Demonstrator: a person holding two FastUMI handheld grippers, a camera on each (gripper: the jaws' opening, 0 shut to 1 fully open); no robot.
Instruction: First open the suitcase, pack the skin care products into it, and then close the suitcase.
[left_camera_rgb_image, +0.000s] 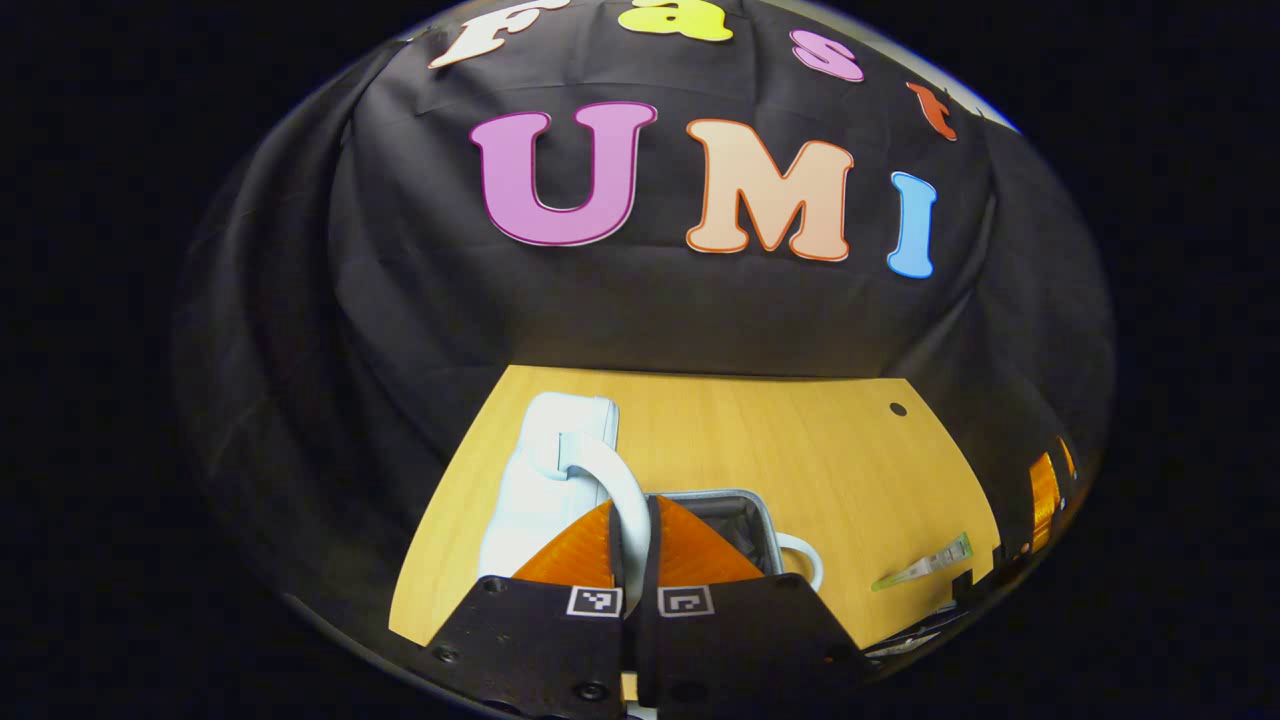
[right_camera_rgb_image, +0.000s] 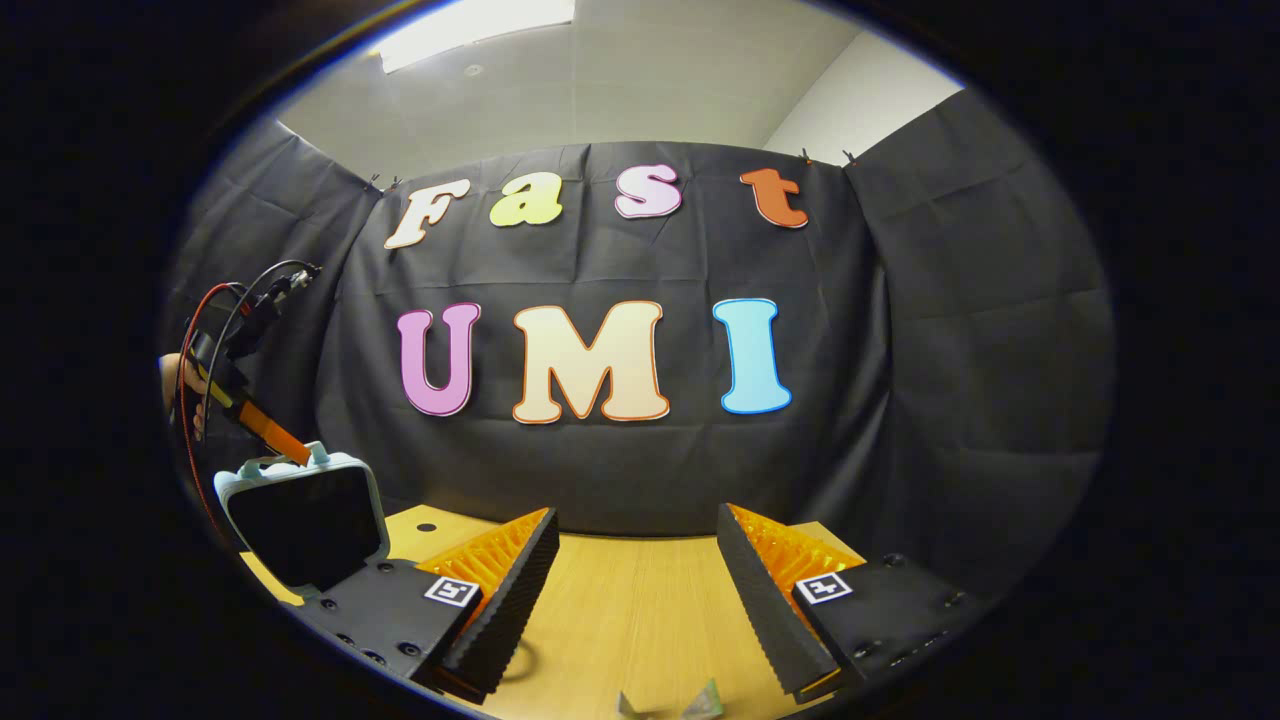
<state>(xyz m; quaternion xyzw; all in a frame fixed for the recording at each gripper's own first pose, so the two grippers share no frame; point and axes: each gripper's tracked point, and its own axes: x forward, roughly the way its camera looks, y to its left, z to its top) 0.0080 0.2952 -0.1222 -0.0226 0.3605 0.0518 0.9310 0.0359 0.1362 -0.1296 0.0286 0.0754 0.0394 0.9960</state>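
L gripper (left_camera_rgb_image: 636, 585): your jaws are closed down on the lid handle (left_camera_rgb_image: 618, 490), the white loop running up between the fingers. Firm pinch by the look of it.
Handle: white arch, fixed to the lid's edge; grip sits partway along the loop, not at its root.
Case (left_camera_rgb_image: 740, 525): small, pale shell, grey-lined tray just behind your L fingers, on the table (left_camera_rgb_image: 760, 440). Second white handle at the tray's R side.
Lid (right_camera_rgb_image: 305, 520): in right gripper view it stands raised, dark inner face toward the cam, L gripper (right_camera_rgb_image: 275, 435) pinching at its top edge. Open step looks nearly done, my read.
R gripper (right_camera_rgb_image: 632, 580): jaws wide apart, holding nothing, hovering over bare table, well apart from the case.
Tube (left_camera_rgb_image: 925, 568): small greenish sachet/tube lying flat on table to the R of the case, near table edge. Prob. the skin care item. In right gripper view, a bit of packaging (right_camera_rgb_image: 672, 705) sits just below the R fingers; can't tell if same item.
How to: swing lid back in an arc about its hinge, don't drag it sideways or the light case will slide. Let go only once the lid rests stable.
Next: R gripper goes to tube; flat + thin, so come in low, pinch across narrow side.
Risk: lid flops shut if dropped early.
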